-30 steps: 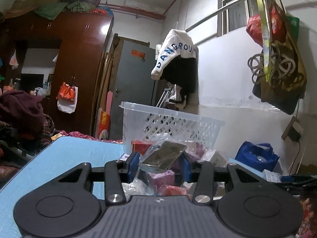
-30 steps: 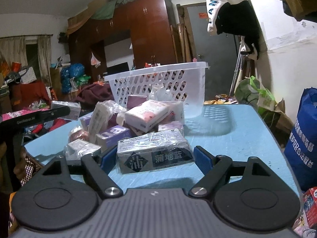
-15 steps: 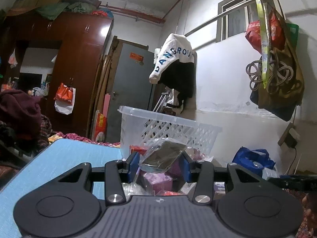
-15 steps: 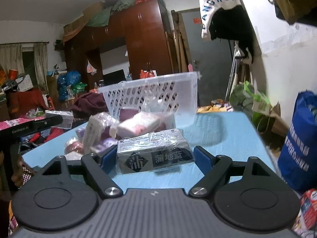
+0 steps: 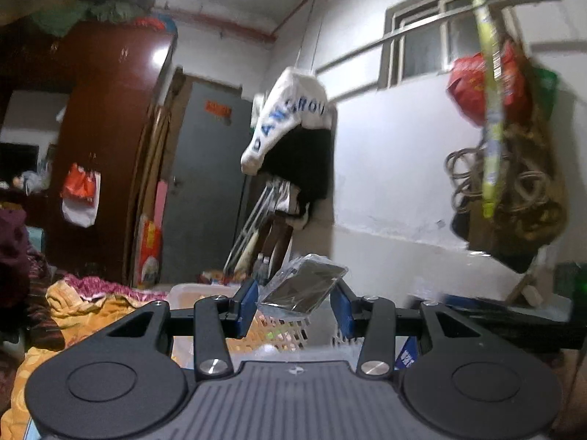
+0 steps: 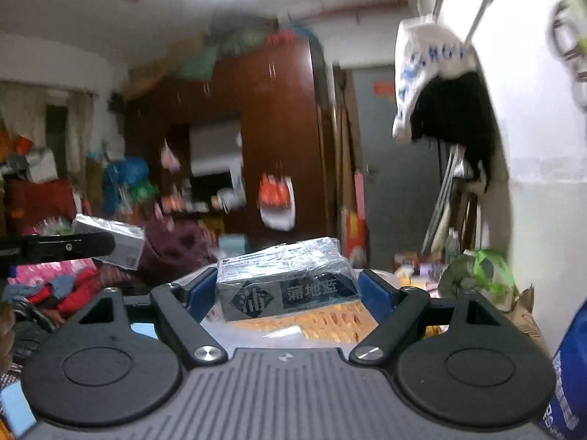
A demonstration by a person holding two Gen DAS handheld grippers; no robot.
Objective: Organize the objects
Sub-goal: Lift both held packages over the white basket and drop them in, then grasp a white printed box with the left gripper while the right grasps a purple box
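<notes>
Now I have both loads lifted over the white slotted basket (image 6: pixel 308 324), so the thing to do well is the drop: bring each pack inside the rim before letting go, and lower rather than toss, since the film wrap is slippery. My left tongs (image 5: pixel 295 302) are clenched on a small dark packet in a clear bag (image 5: pixel 302 288), which sits tilted between the blue pads, its loose plastic sticking out above. My right tongs (image 6: pixel 290 293) grasp a film-wrapped dark box with Chinese lettering (image 6: pixel 286 280) across its width, lying flat. Both tongs point nearly level, just a shade downward, side by side. I judge the box should go first, flat.
</notes>
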